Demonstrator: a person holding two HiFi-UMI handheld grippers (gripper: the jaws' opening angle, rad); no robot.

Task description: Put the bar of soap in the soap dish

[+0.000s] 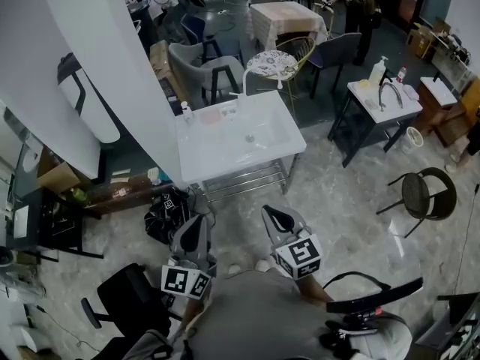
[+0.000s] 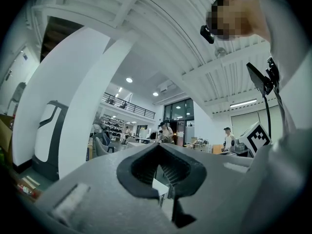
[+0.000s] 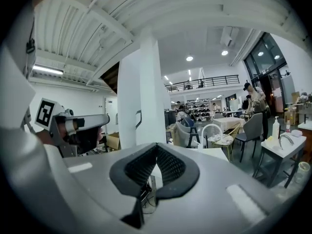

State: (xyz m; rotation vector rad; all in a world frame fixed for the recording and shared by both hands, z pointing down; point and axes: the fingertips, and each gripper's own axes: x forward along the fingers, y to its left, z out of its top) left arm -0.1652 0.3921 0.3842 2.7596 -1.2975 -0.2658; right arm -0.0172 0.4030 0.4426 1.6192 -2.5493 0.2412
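Left gripper [image 1: 199, 220] and right gripper [image 1: 271, 213], each carrying a black-and-white square marker cube, have jaws pressed together, empty, apart from the white sink worktop [image 1: 202, 156].

I'm seeing a pinkish blob [image 1: 212, 115] on the sink table [image 1: 281, 147] near the tap, too small in the head view to call soap or dish. In its own view the left gripper [image 2: 161, 165] blocks everything below with its grey body. Same for the right gripper [image 3: 156, 162], only a sliver of white top [image 3: 217, 153] peeks past. My torso [image 1: 262, 313] is cut off at the bottom edge
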